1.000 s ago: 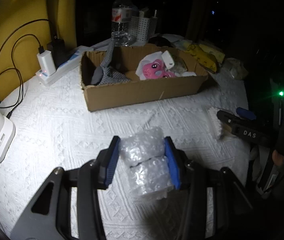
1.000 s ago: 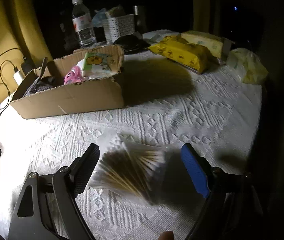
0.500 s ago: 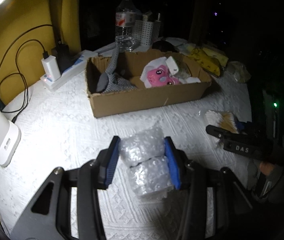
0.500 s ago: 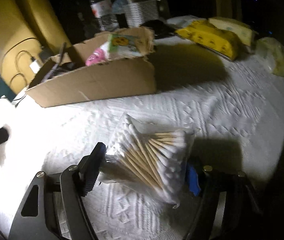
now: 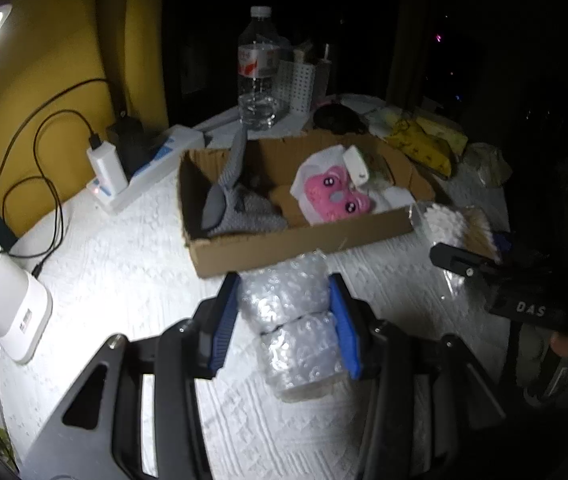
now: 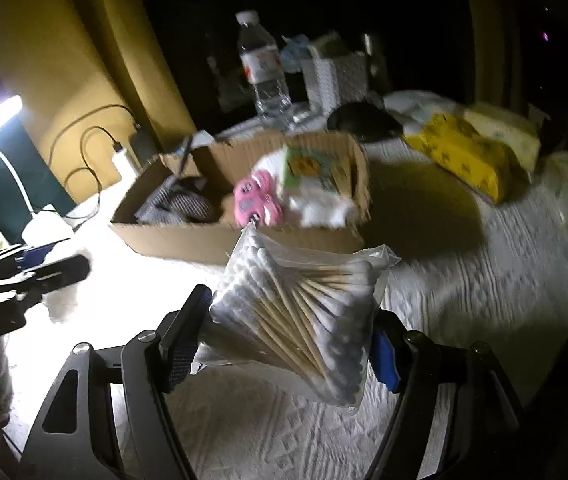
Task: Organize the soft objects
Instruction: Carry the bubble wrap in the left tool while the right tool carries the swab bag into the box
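Observation:
My left gripper (image 5: 284, 320) is shut on a roll of bubble wrap (image 5: 291, 320) and holds it above the white cloth, just short of the cardboard box (image 5: 295, 244). My right gripper (image 6: 284, 336) is shut on a clear bag of cotton swabs (image 6: 295, 312), lifted near the box's front right corner; the bag also shows in the left wrist view (image 5: 455, 228). The box (image 6: 204, 240) holds a pink plush toy (image 5: 335, 196), grey cloth (image 5: 244, 212) and a white packet (image 6: 315, 184).
A water bottle (image 5: 258, 72) and a white perforated holder (image 5: 299, 84) stand behind the box. A power strip with a charger (image 5: 140, 172) and a white device (image 5: 4, 312) lie at the left. Yellow packs (image 6: 463, 148) lie at the back right.
The right gripper closed on the bag of cotton swabs and lifted it toward the box. The left gripper moved closer to the box with the bubble wrap still held.

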A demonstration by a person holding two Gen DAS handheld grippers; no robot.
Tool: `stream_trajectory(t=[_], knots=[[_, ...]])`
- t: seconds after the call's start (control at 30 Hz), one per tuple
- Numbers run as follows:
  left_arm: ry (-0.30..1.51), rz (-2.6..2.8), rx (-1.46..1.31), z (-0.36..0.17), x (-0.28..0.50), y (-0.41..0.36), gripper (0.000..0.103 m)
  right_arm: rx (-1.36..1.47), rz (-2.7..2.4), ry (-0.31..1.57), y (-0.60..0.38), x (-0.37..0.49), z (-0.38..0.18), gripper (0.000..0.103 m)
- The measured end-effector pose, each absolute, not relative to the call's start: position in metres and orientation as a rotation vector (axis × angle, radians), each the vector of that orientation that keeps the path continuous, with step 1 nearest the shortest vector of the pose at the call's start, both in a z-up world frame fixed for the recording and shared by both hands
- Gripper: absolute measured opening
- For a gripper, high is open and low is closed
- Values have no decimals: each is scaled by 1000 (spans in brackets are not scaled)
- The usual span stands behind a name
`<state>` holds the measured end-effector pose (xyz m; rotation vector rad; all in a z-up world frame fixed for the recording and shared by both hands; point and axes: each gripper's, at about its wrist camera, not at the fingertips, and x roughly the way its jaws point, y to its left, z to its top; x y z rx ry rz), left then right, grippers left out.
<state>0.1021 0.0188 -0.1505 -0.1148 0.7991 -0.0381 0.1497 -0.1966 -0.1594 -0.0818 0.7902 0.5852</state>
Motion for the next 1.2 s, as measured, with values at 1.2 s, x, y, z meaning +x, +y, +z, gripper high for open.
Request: stream_trajectory(t=[1.2], knots=[[807,-13,-122,-170,221,12,45,-82,696,747,-170,241,-151,74]])
